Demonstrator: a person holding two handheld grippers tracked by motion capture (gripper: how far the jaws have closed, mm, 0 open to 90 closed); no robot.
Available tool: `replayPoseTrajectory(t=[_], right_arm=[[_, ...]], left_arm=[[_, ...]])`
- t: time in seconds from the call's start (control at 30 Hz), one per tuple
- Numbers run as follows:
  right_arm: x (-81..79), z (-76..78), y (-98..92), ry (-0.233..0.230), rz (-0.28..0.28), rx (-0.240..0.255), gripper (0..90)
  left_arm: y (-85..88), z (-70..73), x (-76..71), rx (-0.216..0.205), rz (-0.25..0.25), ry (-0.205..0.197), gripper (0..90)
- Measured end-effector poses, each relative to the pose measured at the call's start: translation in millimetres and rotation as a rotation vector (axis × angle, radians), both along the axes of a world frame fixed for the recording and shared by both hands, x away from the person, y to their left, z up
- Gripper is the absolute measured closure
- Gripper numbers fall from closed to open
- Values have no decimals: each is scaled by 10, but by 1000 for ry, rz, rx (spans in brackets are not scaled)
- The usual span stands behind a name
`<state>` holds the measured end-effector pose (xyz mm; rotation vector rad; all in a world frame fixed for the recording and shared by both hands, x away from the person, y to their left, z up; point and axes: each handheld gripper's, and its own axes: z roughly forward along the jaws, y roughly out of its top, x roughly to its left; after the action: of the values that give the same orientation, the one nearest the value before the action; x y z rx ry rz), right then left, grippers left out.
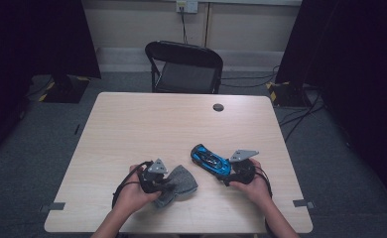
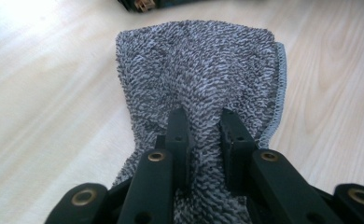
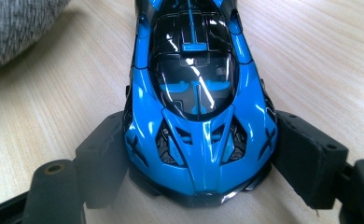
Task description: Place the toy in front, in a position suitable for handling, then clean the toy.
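High view, left to right, with the blue toy car (image 1: 210, 159) taken as the landmark: the left gripper (image 1: 167, 181) is seen left of the car and slightly nearer the person, clenched on a grey towelling cloth (image 1: 179, 184), whose free end is spread toward the car but kept apart from it. In the left gripper view the cloth (image 2: 203, 74) is pinched into a ridge between the jaws, pads pressed in, with its loose part fanned out ahead on the table (image 2: 40, 93). The car's long axis is laid diagonally, one end pointed up-left toward the table's middle, the other end taken into the right gripper (image 1: 229, 173). In the right gripper view the car (image 3: 199, 107) is gripped across its width, both pads set against its flanks. The cloth is judged nearer to the car's left flank, so any wiping would be led in from there. Wheels and underside are hidden; the far end is cut off at the right gripper view's top edge.
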<state>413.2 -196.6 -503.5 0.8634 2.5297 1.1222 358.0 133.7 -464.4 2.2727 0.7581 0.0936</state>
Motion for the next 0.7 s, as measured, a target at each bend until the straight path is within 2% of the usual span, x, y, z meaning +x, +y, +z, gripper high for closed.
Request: replayPoseTrajectory(t=[0.03,0.13,0.3,0.53,0.6,0.7], right_arm=[[0,0,0,0,0,0,240],[0,0,0,0,0,0,240],[-1,0,0,-1,0,0,240],[0,0,-1,0,1,-1,239],[0,0,-1,-1,1,-1,240],[0,0,-1,-1,2,-1,239]], left_arm=[[-2,9,8,-10,2,2,767],[-16,30,26,-3,-6,3,769],[-52,108,67,-23,5,4,770],[-103,176,128,-29,21,6,770],[-133,197,154,-18,19,11,770],[-219,229,193,-25,18,1,771]])
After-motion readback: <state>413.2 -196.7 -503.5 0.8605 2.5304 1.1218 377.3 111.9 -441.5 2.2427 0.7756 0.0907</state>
